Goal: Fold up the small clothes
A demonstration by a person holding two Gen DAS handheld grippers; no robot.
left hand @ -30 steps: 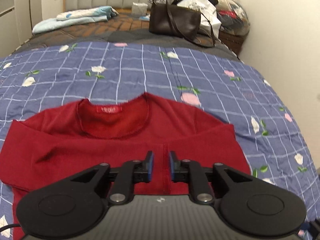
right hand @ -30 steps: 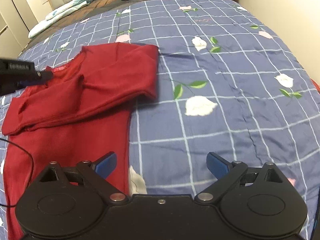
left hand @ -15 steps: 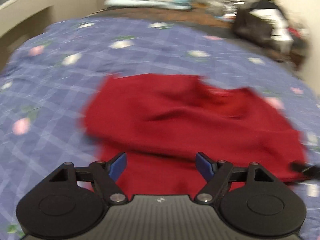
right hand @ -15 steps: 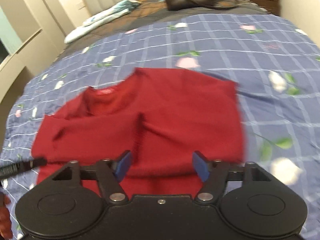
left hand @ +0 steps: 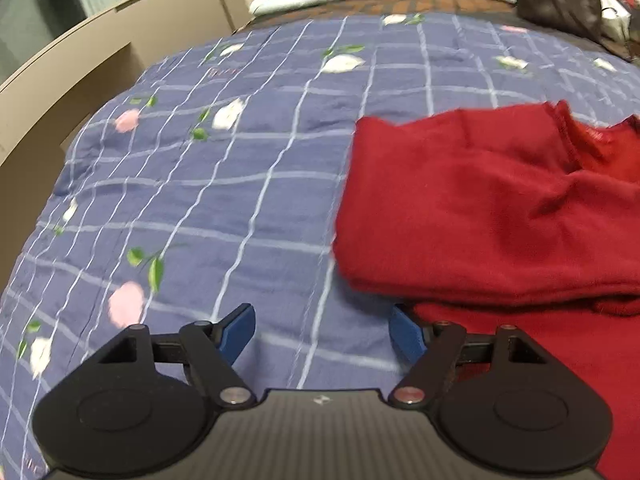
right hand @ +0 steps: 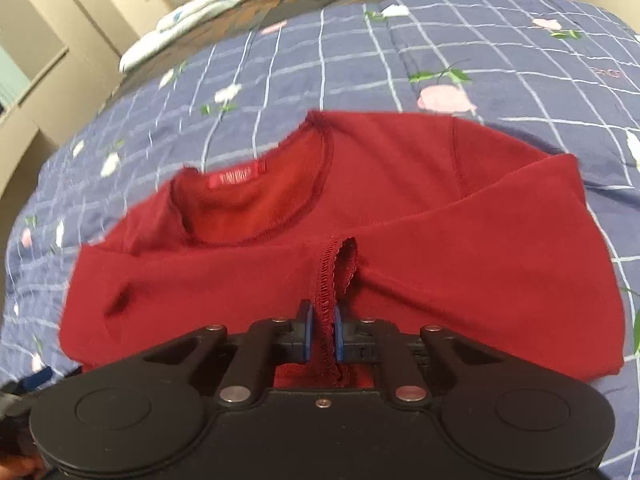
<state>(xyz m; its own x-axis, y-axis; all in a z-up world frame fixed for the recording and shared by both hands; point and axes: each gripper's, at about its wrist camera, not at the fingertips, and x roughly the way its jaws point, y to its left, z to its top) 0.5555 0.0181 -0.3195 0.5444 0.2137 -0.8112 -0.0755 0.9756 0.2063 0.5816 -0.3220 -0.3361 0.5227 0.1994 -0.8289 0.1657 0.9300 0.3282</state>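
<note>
- Red top (right hand: 400,216) lies on the blue floral bedspread (left hand: 240,184), sleeves folded across.
- Right tongs (right hand: 321,334) pinch its sleeve cuff (right hand: 334,268).
- Left tongs (left hand: 322,334) gape empty beside the top, whose right part is cut off.

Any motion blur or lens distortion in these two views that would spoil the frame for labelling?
Left wrist view: mild smear on the quilt flowers and the red top edge, left gripper sharp. Right wrist view: neck label text blurred unreadable, hem stitching at the right gripper crisp. Both views: fisheye bends the quilt grid, corners black.
</note>
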